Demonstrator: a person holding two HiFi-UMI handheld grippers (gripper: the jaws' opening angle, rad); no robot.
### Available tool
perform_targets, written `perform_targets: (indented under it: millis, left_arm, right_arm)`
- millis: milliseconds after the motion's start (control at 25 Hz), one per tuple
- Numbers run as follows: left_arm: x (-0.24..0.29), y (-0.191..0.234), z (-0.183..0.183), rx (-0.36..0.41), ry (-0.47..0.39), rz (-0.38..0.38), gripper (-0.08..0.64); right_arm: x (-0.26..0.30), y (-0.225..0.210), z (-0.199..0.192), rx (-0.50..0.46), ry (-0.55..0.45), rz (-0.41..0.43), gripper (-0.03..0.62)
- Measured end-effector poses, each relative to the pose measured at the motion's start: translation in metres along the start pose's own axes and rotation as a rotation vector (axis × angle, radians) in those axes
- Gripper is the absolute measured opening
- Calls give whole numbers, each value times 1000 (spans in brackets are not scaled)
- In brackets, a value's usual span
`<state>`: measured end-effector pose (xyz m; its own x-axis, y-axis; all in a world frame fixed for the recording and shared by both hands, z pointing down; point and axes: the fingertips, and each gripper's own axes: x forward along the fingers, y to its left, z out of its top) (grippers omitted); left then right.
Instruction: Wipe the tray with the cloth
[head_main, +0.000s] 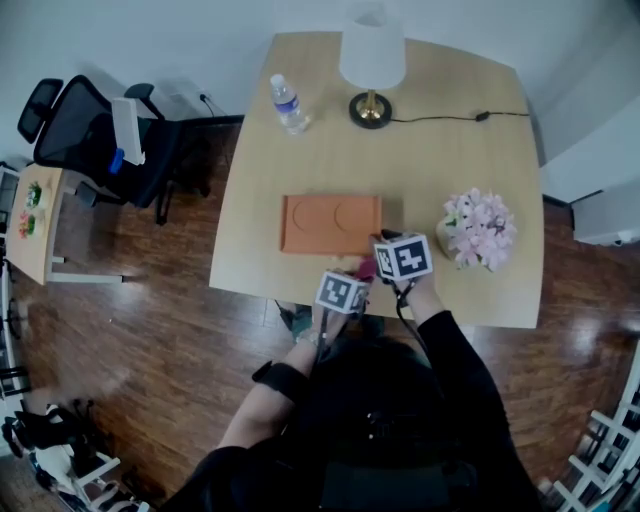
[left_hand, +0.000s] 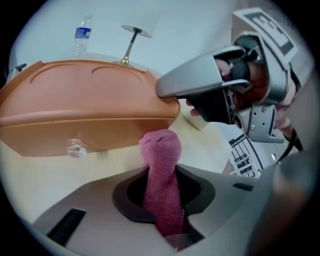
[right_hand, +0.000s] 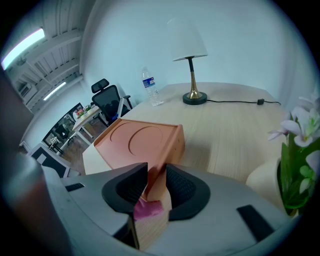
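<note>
Tray (head_main: 330, 223) on pale wooden table (head_main: 430, 160) — dark floor (head_main: 130, 320)

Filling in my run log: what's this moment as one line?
left gripper: jaws shut on pink knitted cloth | right gripper: jaws shut on near corner of orange rectangular tray | cloth by tray's near wall, not in tray

**A:** Head camera's high overhead, staring steeply down on the whole light wooden table (head_main: 440, 130), with the orange rectangular tray with two round recesses (head_main: 331, 224) towards its near edge.

**B:** Left gripper (left_hand: 161, 190) camera sits low, tight against that tray's near wall, facing far.

**A:** Right gripper (right_hand: 152, 185) camera rides higher, at the near right corner. All three share the tray and the white-shaded brass lamp (head_main: 372, 60).
</note>
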<state>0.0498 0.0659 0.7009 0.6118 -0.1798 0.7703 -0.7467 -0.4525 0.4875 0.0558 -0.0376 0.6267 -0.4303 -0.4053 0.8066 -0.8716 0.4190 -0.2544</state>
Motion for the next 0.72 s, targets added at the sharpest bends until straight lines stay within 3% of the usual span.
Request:
perform_targets:
  millis: [320,720]
  left_arm:
    - [-66,88,-22,-91,-55,150,91]
    - [-149,209,-10,-211,-186,335,91]
  right_arm:
    - [0,-5,1,37,-11,-18,126]
    - [10,6,3,93,-18,-6,130]
